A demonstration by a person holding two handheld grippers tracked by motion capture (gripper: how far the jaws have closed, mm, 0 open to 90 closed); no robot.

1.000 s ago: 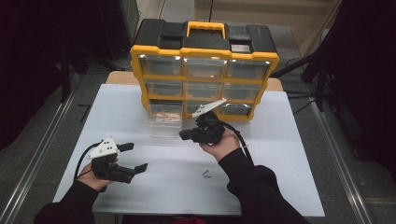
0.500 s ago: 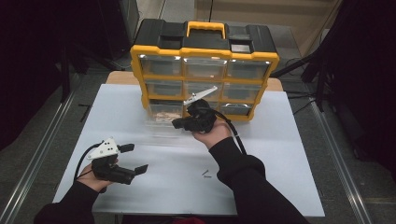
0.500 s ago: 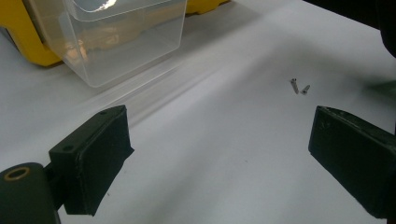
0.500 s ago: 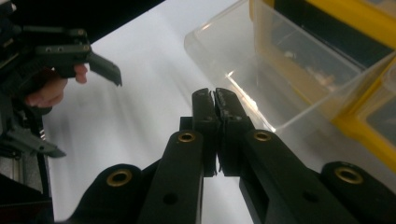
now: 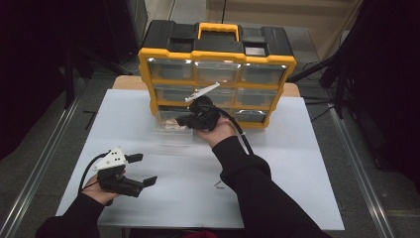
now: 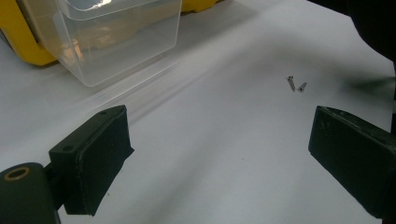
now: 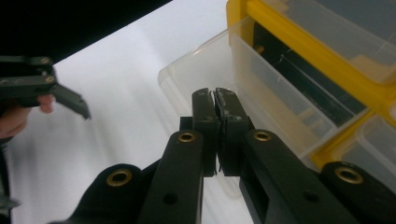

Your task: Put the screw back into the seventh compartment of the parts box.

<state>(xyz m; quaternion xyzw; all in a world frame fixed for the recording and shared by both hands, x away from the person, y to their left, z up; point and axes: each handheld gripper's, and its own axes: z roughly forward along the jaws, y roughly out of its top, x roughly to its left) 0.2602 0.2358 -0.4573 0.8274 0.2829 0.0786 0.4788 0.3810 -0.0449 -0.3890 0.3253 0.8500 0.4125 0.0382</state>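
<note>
White tabletop (image 5: 163,198) is spreading under both hands, with dark floor falling away on either side. Nearest the person, the left gripper (image 5: 140,170) is hovering low over the table with its jaws spread wide and nothing between them; ahead of it and to its right in the left gripper view, two small screws (image 6: 296,84) are lying bare on the table, close together. Farther out, the right gripper (image 5: 181,120) is reaching over a clear drawer (image 5: 173,133) that is standing pulled out in front of the yellow organizer (image 5: 216,54); its jaws are pressed together, and whether anything tiny is pinched between them I cannot tell, since no gap or object is showing at the tips in the right gripper view. Judging from this, the drawer is already out and the right gripper is working at its open top, while the screws are lying apart from it, so sorting looks only partly done. Something pale is sitting inside the drawer, but through the plastic it is too blurred to name. Behind the right gripper, the organizer's other drawers are sitting closed, their contents hard to make out.
</note>
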